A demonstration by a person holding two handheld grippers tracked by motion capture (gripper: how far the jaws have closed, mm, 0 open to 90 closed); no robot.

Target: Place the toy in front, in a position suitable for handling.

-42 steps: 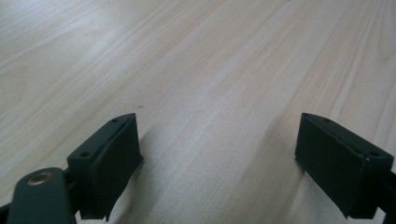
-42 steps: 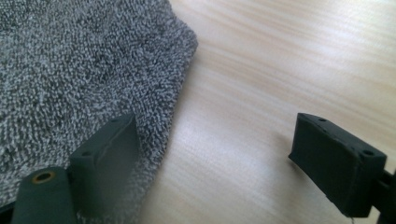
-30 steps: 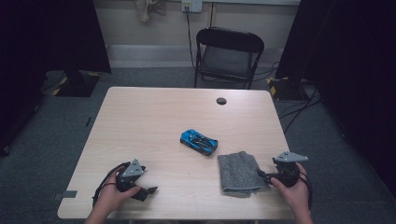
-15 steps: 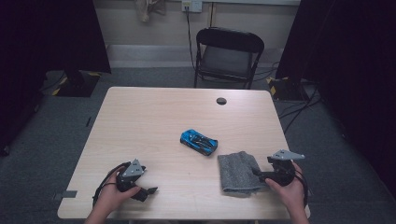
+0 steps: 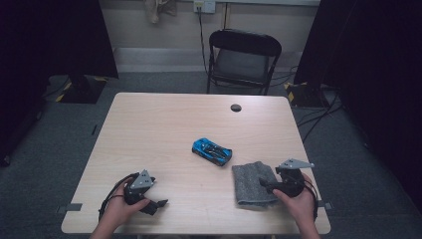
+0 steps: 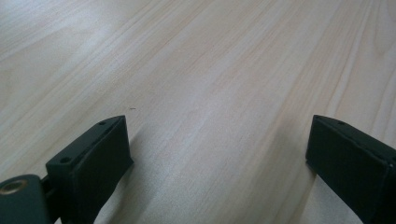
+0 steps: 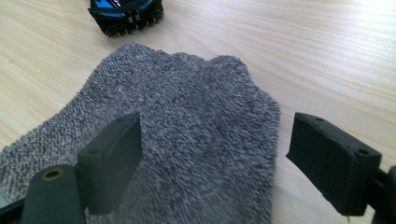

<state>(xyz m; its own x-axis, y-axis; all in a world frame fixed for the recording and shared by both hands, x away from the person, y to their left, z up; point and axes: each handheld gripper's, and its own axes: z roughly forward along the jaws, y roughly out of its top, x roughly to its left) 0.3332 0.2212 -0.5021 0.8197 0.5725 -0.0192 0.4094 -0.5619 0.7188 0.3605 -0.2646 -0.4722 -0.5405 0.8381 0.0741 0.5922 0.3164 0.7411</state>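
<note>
Hovering with jaws wide apart, right gripper [image 7: 212, 158] low over grey cloth [image 7: 187, 135], one jaw above its surface, the other past its edge; blue toy car [image 7: 126, 11] just beyond; left gripper [image 6: 219, 154] spread open over bare table [image 6: 210, 60]

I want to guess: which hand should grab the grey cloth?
Right. The right tool is open, one jaw over the grey cloth. The left tool sits apart on bare table.
</note>
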